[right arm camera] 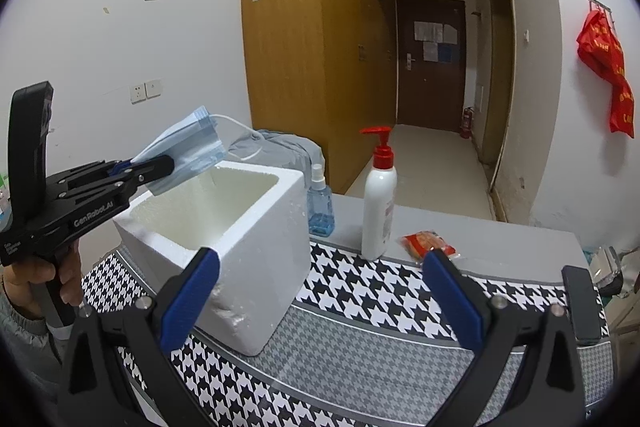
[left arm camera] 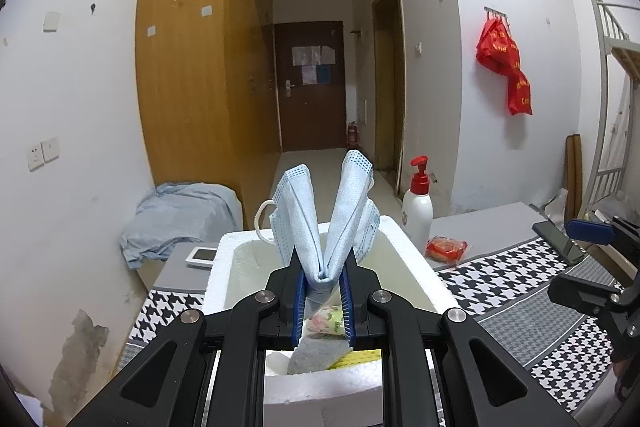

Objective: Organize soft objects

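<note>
My left gripper is shut on a folded stack of light blue face masks, whose two ends stick up in a V. It holds them just above the open white foam box. The box holds a grey cloth, a floral item and something yellow. The right wrist view shows the left gripper with the face masks over the near left rim of the foam box. My right gripper is open and empty, right of the box above the cloth.
A houndstooth tablecloth covers the table. A white pump bottle, a blue spray bottle and a red snack packet stand behind the box. A black phone lies at the right. A grey-blue garment lies beyond.
</note>
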The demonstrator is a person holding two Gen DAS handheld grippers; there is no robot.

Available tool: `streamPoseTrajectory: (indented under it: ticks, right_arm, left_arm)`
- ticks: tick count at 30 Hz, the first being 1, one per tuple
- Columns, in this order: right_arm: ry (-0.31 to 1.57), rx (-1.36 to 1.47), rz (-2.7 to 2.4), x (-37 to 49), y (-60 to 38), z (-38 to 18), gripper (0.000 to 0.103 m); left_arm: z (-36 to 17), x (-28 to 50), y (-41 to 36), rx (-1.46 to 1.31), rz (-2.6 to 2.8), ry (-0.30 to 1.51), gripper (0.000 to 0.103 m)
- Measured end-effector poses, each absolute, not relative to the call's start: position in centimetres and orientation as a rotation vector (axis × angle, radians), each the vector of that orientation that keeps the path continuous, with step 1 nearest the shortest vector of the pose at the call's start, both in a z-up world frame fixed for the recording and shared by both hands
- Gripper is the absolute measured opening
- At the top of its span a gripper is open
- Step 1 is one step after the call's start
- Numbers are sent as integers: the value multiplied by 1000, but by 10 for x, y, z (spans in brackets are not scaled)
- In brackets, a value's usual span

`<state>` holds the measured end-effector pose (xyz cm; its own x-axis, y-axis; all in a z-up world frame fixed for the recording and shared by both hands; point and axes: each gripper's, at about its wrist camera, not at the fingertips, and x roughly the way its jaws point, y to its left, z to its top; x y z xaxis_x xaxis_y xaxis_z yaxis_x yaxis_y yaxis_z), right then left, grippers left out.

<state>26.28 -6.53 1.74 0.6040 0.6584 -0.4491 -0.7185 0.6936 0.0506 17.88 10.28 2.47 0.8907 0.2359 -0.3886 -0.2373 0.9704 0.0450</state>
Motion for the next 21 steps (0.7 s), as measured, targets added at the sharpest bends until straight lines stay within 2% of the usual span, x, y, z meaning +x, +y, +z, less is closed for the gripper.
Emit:
streamPoseTrajectory:
  ticks: [2, 4, 5, 6, 8, 9, 15, 21]
  right_arm:
    - [461, -137, 800, 263, -67, 17, 103]
    - [461, -135, 798, 263, -68, 17, 103]
    - [462, -135, 797, 262, -68, 17, 103]
    - [461, -133, 795, 262, -69, 17, 103]
    - [461, -128, 794, 263, -71, 18, 103]
    - [460, -128, 795, 263, -71, 17, 103]
    - [459, -125, 797, 262, -71, 18, 103]
    - [452, -123, 806, 257, -71, 20, 103]
  left_arm:
    - [24, 182, 103, 0, 256, 412, 17]
    - [23, 184, 103, -4, 261, 420, 25]
    - [22, 185, 103, -8, 266, 423, 37]
    - [22, 185, 104, -11, 269, 420, 53]
    - [23, 182, 105, -14, 288, 399, 73]
    - [24, 180, 104, -11, 296, 393, 80]
    - [27, 174, 106, -14, 314, 364, 96]
    - [27, 168, 102, -16, 321, 355, 101]
